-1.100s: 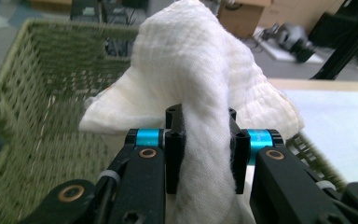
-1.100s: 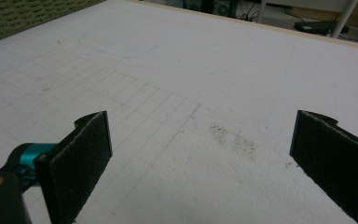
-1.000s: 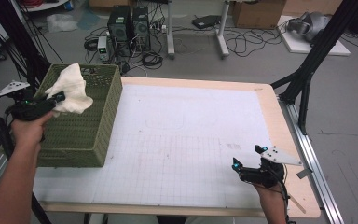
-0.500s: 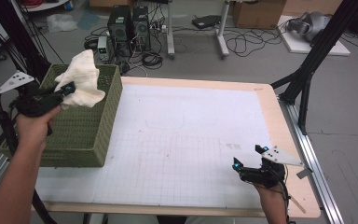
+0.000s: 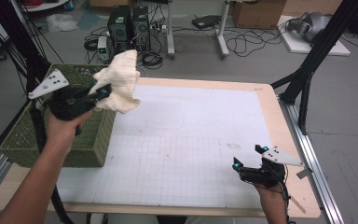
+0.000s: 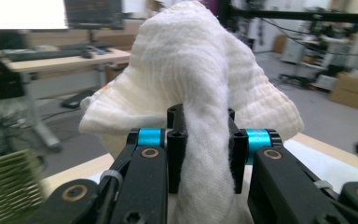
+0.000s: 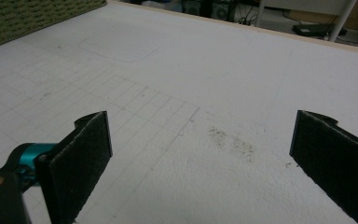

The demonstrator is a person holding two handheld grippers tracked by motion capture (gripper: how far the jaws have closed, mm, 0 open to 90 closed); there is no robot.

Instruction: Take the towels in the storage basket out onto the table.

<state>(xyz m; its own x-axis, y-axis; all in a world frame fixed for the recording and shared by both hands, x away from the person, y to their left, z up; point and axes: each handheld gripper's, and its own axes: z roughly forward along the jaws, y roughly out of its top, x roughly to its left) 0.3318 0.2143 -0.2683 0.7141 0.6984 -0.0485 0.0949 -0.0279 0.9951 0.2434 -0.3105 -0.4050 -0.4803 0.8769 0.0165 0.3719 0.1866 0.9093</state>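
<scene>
Left gripper [image 5: 103, 89] raised over the right rim of the green basket [image 5: 51, 140], fingers [image 6: 177, 140] pinched on a white muslin cloth [image 5: 119, 81] bunched above the basket's corner, right gripper [image 5: 249, 161] low on the bench [image 5: 191, 140] far from the basket, fingers [image 7: 81, 149] spread wide, holding nothing

Left forearm reaches up from the lower left, hand wrapped round the left gripper [image 5: 95, 91], held raised; jaws clamped on a cloth [image 6: 200, 107]. Right hand low at the near right, right gripper [image 5: 249, 161] level, jaws wide apart, nothing between.
</scene>
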